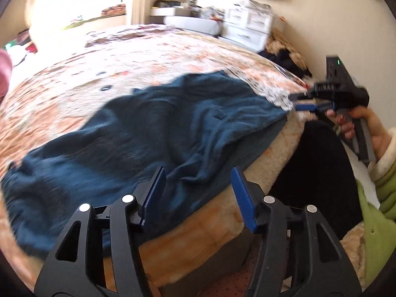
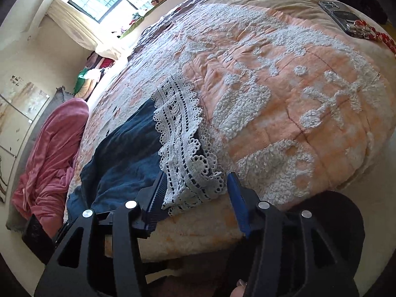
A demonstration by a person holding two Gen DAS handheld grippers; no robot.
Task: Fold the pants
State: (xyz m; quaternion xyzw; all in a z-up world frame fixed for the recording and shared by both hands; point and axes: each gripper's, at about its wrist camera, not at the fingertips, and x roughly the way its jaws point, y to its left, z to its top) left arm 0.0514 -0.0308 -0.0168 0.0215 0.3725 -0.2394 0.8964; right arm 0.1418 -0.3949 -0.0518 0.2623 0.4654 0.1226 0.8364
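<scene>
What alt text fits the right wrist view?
The open right gripper frames the white lace hem of dark blue pants lying on a bed with a peach and white quilt. A pink blanket lies at left, a phone at the far corner.

A: Any writing you can make out?

B: None. The wall panel [image 2: 23,101] at the left of the right wrist view carries small dark marks, too tiny to read.

A: And the phone [image 2: 342,16] on the bed?

B: No legible brand.
</scene>
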